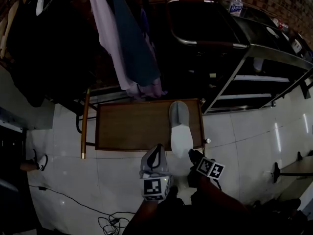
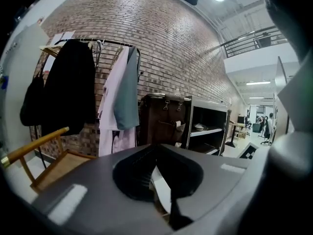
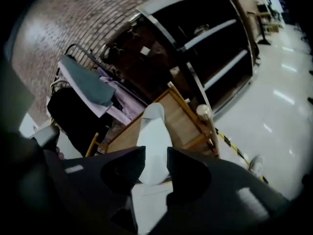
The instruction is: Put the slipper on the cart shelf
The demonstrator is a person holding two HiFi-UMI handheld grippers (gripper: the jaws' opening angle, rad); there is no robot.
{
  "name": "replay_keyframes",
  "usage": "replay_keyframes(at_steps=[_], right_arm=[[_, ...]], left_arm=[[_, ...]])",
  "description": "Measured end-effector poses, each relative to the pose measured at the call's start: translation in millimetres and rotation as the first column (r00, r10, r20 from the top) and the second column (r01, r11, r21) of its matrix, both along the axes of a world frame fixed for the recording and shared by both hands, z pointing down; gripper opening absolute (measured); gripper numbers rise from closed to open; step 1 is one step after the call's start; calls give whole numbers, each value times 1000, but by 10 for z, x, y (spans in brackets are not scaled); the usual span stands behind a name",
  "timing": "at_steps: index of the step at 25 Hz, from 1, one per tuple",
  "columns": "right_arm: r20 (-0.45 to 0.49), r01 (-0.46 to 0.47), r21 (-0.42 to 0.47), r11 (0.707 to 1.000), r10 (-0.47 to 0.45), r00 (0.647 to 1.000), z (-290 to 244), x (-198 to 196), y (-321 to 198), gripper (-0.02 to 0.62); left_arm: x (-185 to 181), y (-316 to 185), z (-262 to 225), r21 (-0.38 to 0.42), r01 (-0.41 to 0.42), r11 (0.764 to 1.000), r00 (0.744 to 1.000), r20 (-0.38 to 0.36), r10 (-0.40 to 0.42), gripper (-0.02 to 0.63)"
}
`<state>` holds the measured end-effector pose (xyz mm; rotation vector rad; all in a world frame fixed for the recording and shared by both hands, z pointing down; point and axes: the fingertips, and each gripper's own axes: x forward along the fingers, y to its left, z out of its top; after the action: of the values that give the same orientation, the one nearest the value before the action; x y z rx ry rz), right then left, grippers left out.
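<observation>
Slipper, pale grey fabric [image 1: 179,131], lies on the brown wooden cart shelf [image 1: 127,126], heel overhanging just ahead of the right hand-held gripper [image 3: 156,153], whose jaws stand apart, unloaded. Recommended: push it forward until it is fully supported.

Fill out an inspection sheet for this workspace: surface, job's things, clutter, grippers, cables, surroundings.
Surface: low brown wooden cart shelf standing on a white tiled floor.
Job's things: pale grey slipper lies on the shelf's right part, its near end past the front edge.
Clutter: nothing seen on the shelf besides the slipper; clear plastic water bottle on top of the shelving unit.
Grippers: right gripper open, jaws apart, pointing at the slipper's near end; left gripper with jaw tips together, nothing made out between them.
Cables: black cable on the floor, lower left.
Surroundings: brick wall, hanging garments, dark metal shelving unit.
</observation>
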<state>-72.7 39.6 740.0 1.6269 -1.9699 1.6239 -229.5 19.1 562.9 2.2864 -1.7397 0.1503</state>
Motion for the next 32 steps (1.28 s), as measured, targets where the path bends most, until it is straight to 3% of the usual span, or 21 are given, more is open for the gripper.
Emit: replay_keyframes(at_steps=[4,9,18,24,26,30,32], right_arm=[[112,-56,-104,993,68,991,254,-23,89,138],[205,-36,-121,992,61,977,335,-159,14,136],[199,20,-115,993,3,980,276,-274,-42,52],[123,95,16,995,-96,988,-101,-300,-82,34],[51,129,74,989,-133,990,-240,-268,-92,32],[-149,216,240,946,-184,972,-625,-183,-143,32],[-203,242,324,915,-182,962,-863,-171,-165,32]], left_arm=[[-39,42,20,-7,19,1000,1000,-11,-19,14],[15,153,129,-34,8,999,1000,-4,-8,12],[75,206,221,-55,1,998,1000,5,-1,14],[61,142,183,-48,11,999,1000,9,-10,12],[61,122,182,-45,10,999,1000,8,-10,12],[112,94,149,-36,-12,999,1000,19,13,14],[137,57,85,-26,-20,999,1000,11,20,14]])
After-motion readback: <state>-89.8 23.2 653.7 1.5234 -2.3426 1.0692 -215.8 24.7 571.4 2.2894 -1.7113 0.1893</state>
